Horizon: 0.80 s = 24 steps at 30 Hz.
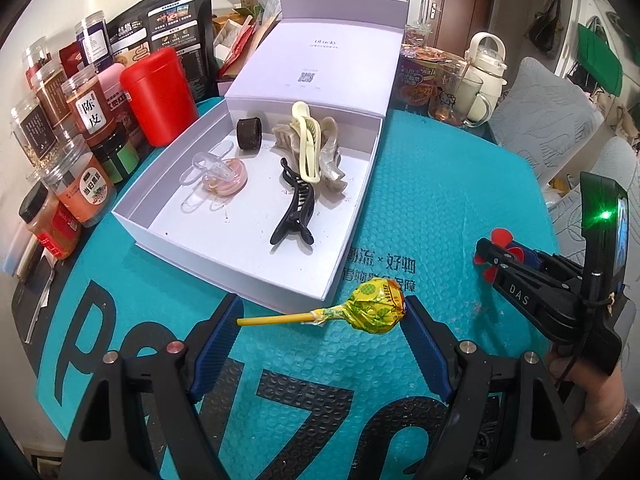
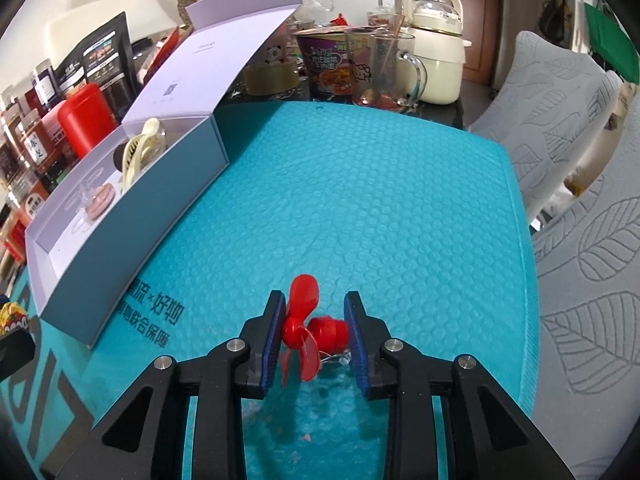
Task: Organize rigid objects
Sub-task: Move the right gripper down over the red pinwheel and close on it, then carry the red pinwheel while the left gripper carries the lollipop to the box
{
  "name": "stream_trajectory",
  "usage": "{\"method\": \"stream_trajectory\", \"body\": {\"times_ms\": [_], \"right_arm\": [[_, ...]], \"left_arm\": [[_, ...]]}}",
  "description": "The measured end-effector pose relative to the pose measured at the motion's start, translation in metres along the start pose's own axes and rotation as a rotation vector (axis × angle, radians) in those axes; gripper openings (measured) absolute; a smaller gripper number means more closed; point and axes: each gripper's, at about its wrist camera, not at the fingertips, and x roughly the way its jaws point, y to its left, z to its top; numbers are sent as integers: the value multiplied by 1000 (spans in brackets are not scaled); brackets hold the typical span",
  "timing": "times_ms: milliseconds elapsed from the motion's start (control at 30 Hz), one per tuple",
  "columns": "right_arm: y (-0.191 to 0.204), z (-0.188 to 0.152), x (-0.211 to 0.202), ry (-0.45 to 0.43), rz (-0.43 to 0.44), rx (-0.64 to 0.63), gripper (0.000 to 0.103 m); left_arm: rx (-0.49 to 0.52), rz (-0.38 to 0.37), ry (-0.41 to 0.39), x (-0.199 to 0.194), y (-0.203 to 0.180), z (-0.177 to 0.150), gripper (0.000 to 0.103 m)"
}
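My left gripper [image 1: 324,305] is shut on a yellow-wrapped lollipop [image 1: 374,308] held crosswise, stick end at the left pad and candy head at the right pad. It hovers just in front of the open white box [image 1: 356,232]. The box holds a black claw clip [image 1: 294,212], a cream clip [image 1: 308,148], a beige clip [image 1: 330,164], a clear and pink clip [image 1: 224,174] and a dark ring [image 1: 249,132]. My right gripper [image 2: 315,300] is shut on a small red propeller [image 2: 316,330] over the teal mat [image 2: 360,200], right of the box [image 2: 132,240].
Spice jars [image 1: 80,120] and a red canister [image 1: 156,96] crowd the table's left side behind the box. At the back stand a noodle cup [image 2: 328,64], a glass mug [image 2: 388,72] and a white kettle [image 2: 436,56]. Grey cushioned chairs [image 2: 580,240] border the right edge.
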Motion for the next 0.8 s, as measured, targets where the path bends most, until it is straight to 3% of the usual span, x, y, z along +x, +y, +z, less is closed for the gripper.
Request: {"method": "stream_trajectory", "body": {"times_ms": [233,800], "right_arm": [[-3,-2,-28,-18,11,21,30],[-6,-40,-145,-28,29,50,30]], "left_arm": [[8,-2,-25,-24,-5,0,80],[38,-50,-78,-108,-19,-20,80]]}}
